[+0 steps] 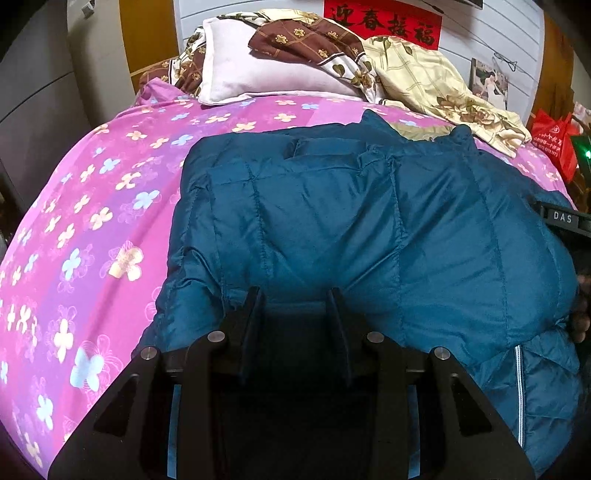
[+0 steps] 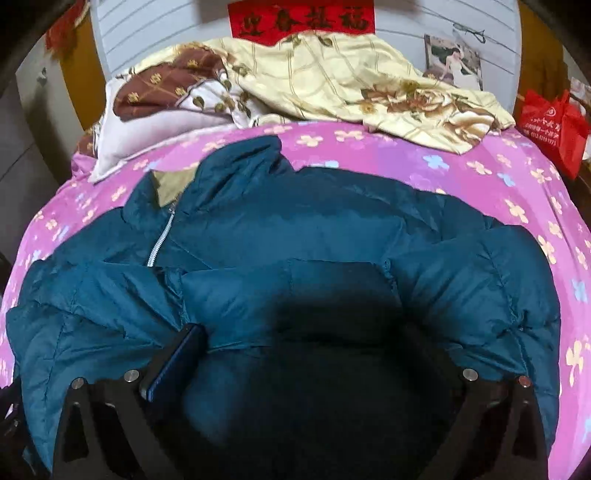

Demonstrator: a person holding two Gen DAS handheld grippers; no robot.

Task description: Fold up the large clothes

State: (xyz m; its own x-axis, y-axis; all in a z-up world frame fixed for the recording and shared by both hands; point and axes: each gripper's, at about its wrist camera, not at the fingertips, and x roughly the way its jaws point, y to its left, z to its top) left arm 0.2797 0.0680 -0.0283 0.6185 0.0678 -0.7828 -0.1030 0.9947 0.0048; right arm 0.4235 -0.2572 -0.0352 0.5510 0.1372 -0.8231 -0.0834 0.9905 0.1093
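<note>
A bed under a pink flowered sheet [image 1: 110, 177] fills both views, and on it lies the task's thing, a teal quilted down jacket [image 1: 332, 221], spread over the near middle of the mattress with its collar towards the headboard and its silver zipper [image 2: 160, 236] showing partly open below the collar. Behind it are heaped a cream and brown floral quilt [image 2: 332, 85] and a pale pink pillow [image 1: 258, 70], well apart from the jacket's hem but close to its collar. The left gripper [image 1: 297, 306] sits low on the jacket's near edge with its fingers spread and padded fabric bulging between them, not visibly pinched. The right gripper [image 2: 306, 354] is pushed deep into the jacket; its left finger [image 2: 173, 362] shows, the other is buried under fabric, and the wide set of the linkage suggests the jaws stand apart. The likely trouble is the padding: slippery, puffy shell fabric may slide out of a shallow bite, or the jaws may catch only the top layer so the fold drags crooked; the half-open zipper could let the front panels shift apart; and a long pull towards the head of the bed could push the collar into the quilt. A red banner [image 2: 301, 18] on the wall carries gold Chinese characters, partly legible as a spring greeting; the red bag [image 2: 550, 125] bears print too small to read; the letters "DAS" [image 1: 562, 217] show on the other gripper's body at the left view's right edge.
</note>
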